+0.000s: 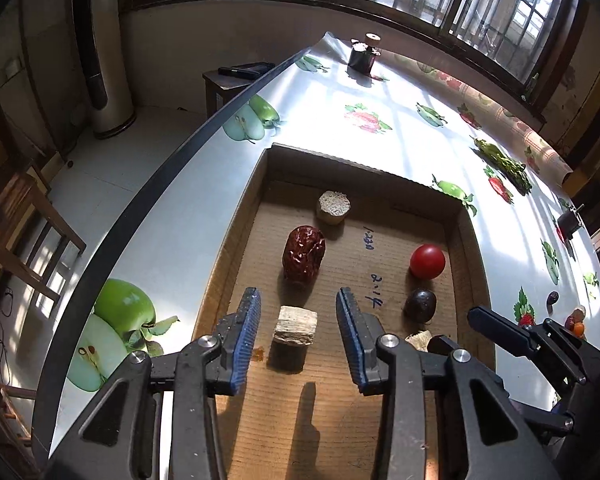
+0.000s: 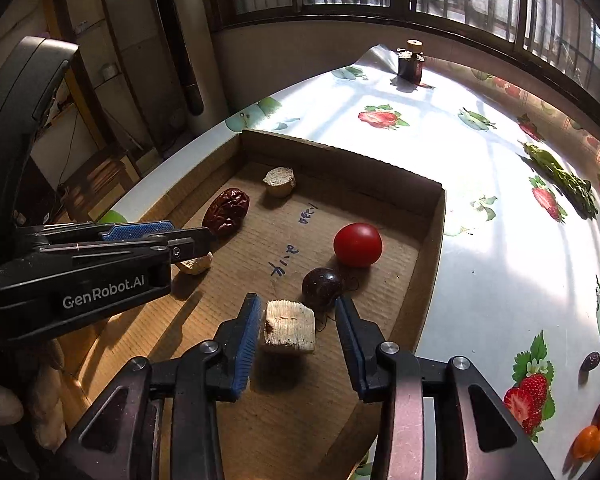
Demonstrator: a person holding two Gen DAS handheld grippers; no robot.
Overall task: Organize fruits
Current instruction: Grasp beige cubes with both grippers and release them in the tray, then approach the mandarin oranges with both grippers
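Note:
A shallow cardboard tray (image 1: 470,240) (image 2: 432,240) holds a red jujube (image 1: 303,254) (image 2: 226,211), a red tomato (image 1: 427,261) (image 2: 357,244), a dark round fruit (image 1: 420,305) (image 2: 323,287) and pale cut chunks. My left gripper (image 1: 298,308) is open above one pale chunk (image 1: 296,325); it also shows from the side in the right wrist view (image 2: 168,240). My right gripper (image 2: 296,316) is open around another pale chunk (image 2: 289,326), whose left side touches the left pad. A third chunk (image 1: 334,205) (image 2: 279,181) lies at the tray's far end.
The table (image 1: 340,92) has a fruit-print cloth. A dark jar (image 1: 363,56) (image 2: 410,65) stands at the far end. Green vegetables (image 1: 504,166) (image 2: 568,180) lie at the right. Small dark and orange fruits (image 2: 596,428) (image 1: 576,322) sit on the cloth at the right. A wooden chair (image 1: 24,232) stands left.

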